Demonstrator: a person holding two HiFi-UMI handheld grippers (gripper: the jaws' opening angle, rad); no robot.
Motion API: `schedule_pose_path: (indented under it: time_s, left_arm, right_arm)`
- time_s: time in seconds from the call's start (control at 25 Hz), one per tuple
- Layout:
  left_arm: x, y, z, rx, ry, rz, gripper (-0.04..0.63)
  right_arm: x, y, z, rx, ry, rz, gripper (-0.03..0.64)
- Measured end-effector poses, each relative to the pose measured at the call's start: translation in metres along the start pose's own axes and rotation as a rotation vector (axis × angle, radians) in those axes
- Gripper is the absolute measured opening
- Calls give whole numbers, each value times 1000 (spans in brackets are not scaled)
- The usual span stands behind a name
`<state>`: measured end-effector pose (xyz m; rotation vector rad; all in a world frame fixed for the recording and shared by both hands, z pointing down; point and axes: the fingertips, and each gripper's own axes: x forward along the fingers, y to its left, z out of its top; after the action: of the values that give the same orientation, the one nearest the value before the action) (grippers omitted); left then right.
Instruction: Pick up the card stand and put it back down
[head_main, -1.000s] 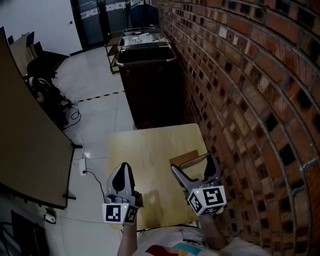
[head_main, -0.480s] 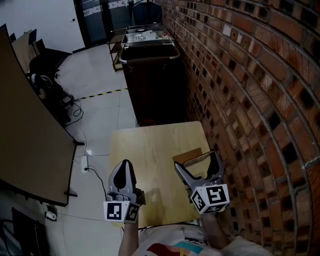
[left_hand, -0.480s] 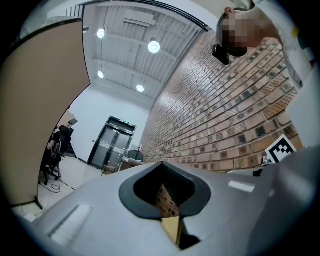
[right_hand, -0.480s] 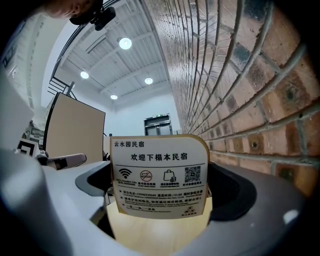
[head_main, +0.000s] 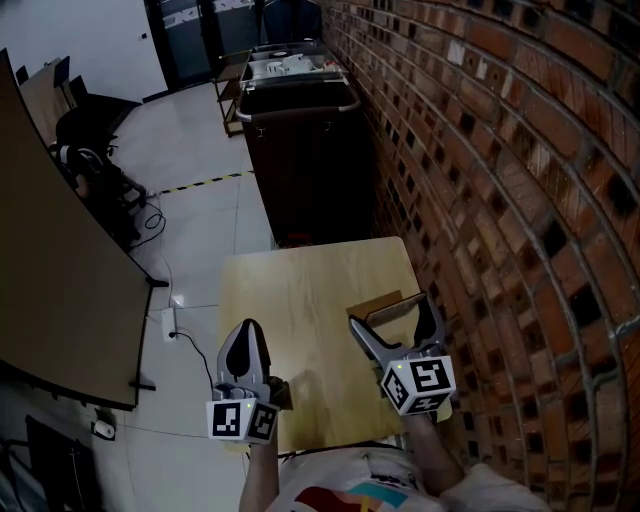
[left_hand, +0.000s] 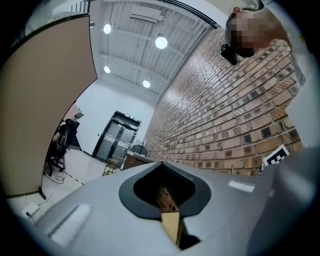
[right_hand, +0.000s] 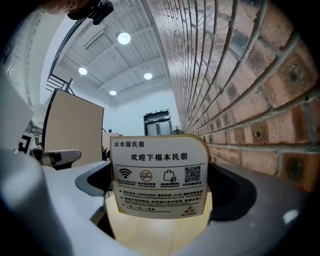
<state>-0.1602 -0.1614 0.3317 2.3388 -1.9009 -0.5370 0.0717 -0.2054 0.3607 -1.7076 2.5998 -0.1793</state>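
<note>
The card stand (head_main: 378, 305), a wooden board with a printed white card, stands at the right side of the small wooden table (head_main: 300, 290). My right gripper (head_main: 391, 312) is open, one jaw on each side of the stand. In the right gripper view the card stand (right_hand: 159, 175) fills the gap between the jaws of the right gripper (right_hand: 160, 192), its print facing the camera; I cannot see whether the jaws touch it. My left gripper (head_main: 245, 335) is shut and empty over the table's left front corner. The left gripper (left_hand: 167, 200) shows only a thin slit between its jaws.
A brick wall (head_main: 500, 200) runs close along the table's right side. A dark cart (head_main: 305, 150) stands just beyond the table's far edge. To the left are a tall partition board (head_main: 50, 250), a floor cable (head_main: 170, 330) and an office chair (head_main: 85, 140).
The whole view has drifted slightly. Both grippers keep the same jaw spread, and the stand stays between the right jaws.
</note>
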Motion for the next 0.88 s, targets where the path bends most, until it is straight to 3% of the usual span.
schedule_pose_path:
  time_s: [0.24, 0.6, 0.88]
  left_arm:
    - [-4, 15, -11, 0, 42, 33, 5]
    - [-13, 64, -28, 23, 102, 171, 5]
    - [-11, 87, -37, 35, 137, 229, 5]
  right_arm:
    - [68, -26, -57, -22, 119, -21, 575]
    - [171, -88, -182, -62, 356, -128, 575]
    - [217, -102, -214, -45, 408, -146, 575]
